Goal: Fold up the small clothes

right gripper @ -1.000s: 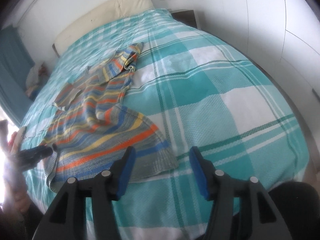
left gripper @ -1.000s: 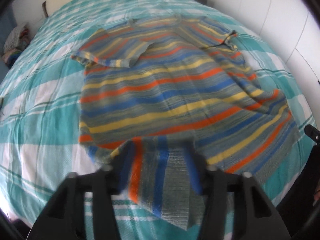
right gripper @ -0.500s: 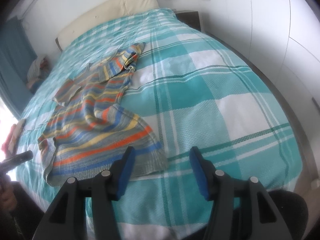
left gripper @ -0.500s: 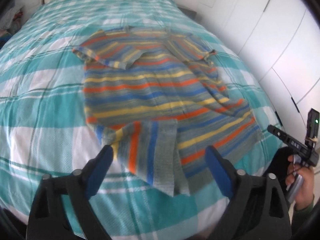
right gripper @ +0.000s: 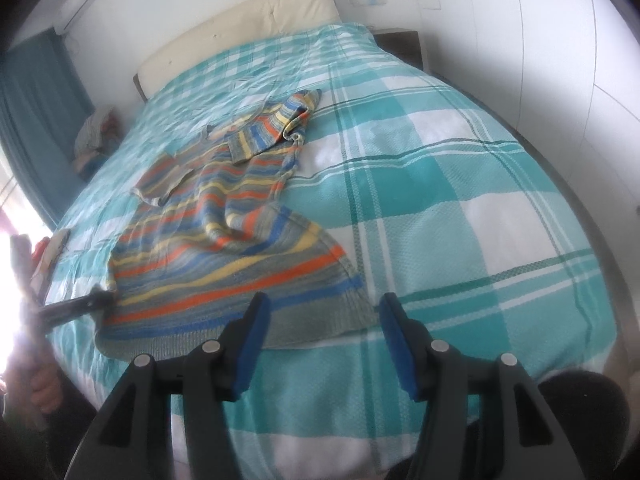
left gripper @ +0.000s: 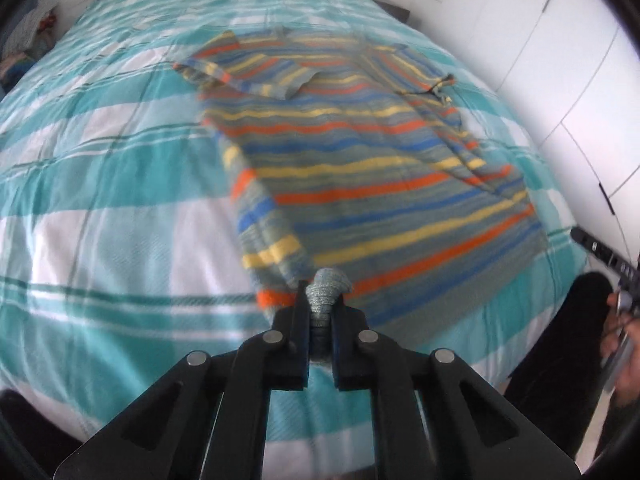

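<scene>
A striped knit sweater (left gripper: 360, 168) in grey, orange, blue and yellow lies spread on the bed, front hem toward me. My left gripper (left gripper: 320, 300) has its jaws closing on a bunched grey corner of the hem, pads pressing the knit, and a strip of cloth rises to it. The right wrist view shows the same sweater (right gripper: 224, 264) with the left gripper (right gripper: 80, 304) at its near left corner. My right gripper (right gripper: 325, 304) stands open just above the hem's right end, with nothing gripped.
The bed's teal and white plaid cover (right gripper: 460, 160) runs to a cream headboard (right gripper: 248, 16). White wardrobe doors (left gripper: 580, 80) line the right side. A dark nightstand (right gripper: 400, 40) sits by the headboard and a bundle of clothes (right gripper: 96, 132) lies at the far left.
The left gripper let go of the hem flap, opened wide, then clamped again on a bunched corner and moved. The right gripper has hardly moved.
</scene>
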`<action>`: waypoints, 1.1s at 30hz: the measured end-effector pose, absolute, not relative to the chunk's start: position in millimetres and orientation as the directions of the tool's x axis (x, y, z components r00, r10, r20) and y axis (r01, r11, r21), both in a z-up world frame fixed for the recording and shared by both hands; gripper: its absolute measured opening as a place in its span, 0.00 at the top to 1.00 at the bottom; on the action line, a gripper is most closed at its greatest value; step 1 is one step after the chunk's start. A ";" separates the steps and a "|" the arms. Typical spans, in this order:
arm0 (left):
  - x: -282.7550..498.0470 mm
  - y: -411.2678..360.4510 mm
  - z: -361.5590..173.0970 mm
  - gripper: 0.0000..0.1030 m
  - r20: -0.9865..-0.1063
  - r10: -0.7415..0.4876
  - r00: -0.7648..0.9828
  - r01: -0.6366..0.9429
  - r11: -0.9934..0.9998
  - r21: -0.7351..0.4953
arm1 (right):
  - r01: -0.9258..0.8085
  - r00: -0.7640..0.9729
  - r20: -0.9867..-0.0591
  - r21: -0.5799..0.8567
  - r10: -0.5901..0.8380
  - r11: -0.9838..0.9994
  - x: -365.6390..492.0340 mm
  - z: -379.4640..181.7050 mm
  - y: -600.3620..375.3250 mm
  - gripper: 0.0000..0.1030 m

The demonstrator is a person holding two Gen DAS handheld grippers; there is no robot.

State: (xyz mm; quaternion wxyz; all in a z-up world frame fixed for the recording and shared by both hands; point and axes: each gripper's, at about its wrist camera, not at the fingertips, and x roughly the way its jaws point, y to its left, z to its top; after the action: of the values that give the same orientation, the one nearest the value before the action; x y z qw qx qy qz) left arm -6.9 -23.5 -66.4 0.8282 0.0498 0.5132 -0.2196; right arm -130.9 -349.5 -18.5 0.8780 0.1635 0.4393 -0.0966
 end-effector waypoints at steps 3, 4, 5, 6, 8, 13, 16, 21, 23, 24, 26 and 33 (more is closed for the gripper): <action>-7.0 7.2 -82.9 0.90 -0.901 -0.245 0.359 0.385 0.918 -0.097 | 0.303 0.582 -0.813 0.215 -0.001 0.928 -127.9 -19.9 -358.1 0.45; -4.0 16.6 -88.4 0.89 -0.906 -0.263 0.330 0.368 0.920 -0.133 | 0.298 0.575 -0.818 0.230 0.019 0.926 -125.3 -22.1 -361.6 0.45; -2.6 24.5 -91.0 0.82 -0.903 -0.299 0.310 0.356 0.917 -0.182 | 0.294 0.568 -0.822 0.254 0.045 0.922 -122.4 -24.6 -365.1 0.45; -4.5 30.2 -90.2 0.72 -0.894 -0.330 0.304 0.347 0.912 -0.219 | 0.287 0.559 -0.826 0.280 0.077 0.916 -119.2 -27.4 -369.1 0.45; -8.0 38.0 -85.8 0.40 -0.873 -0.364 0.326 0.331 0.908 -0.255 | 0.272 0.526 -0.841 0.308 0.128 0.912 -111.4 -34.4 -376.6 0.44; -2.0 34.0 -88.6 0.23 -0.838 -0.415 0.354 0.310 0.898 -0.313 | 0.202 0.450 -0.865 0.339 0.221 0.919 -93.9 -53.9 -382.4 0.37; 9.0 14.8 -104.6 0.95 -0.881 -0.364 0.302 0.323 0.908 -0.265 | 0.163 0.419 -0.867 0.364 0.270 0.917 -77.5 -70.0 -380.7 0.45; 2.9 35.5 -78.6 1.00 -0.875 -0.361 0.323 0.345 0.906 -0.246 | 0.143 0.350 -0.871 0.413 0.344 0.899 -78.5 -65.3 -368.9 0.95; -1.0 51.0 -65.4 1.00 -0.871 -0.363 0.331 0.348 0.905 -0.245 | 0.145 0.364 -0.841 0.476 0.400 0.867 -94.6 -44.0 -365.1 0.95; -2.8 56.2 -61.7 1.00 -0.871 -0.366 0.329 0.348 0.904 -0.249 | 0.150 0.375 -0.819 0.516 0.435 0.843 -103.8 -33.1 -362.9 0.95; -2.7 58.1 -64.9 1.00 -0.886 -0.343 0.312 0.345 0.910 -0.231 | 0.161 0.374 -0.814 0.529 0.445 0.833 -115.5 -24.7 -354.6 0.95; -2.9 57.8 -97.3 1.00 -0.914 -0.295 0.278 0.295 0.932 -0.211 | 0.278 0.247 -0.903 0.415 0.353 0.867 -122.2 -80.3 -341.2 0.95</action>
State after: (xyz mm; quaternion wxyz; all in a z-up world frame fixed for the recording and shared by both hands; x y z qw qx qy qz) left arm -2.9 57.8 -97.3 0.7995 -0.0002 0.5716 -0.1844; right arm -122.2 -341.2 -80.3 0.7465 0.2571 0.6132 0.0250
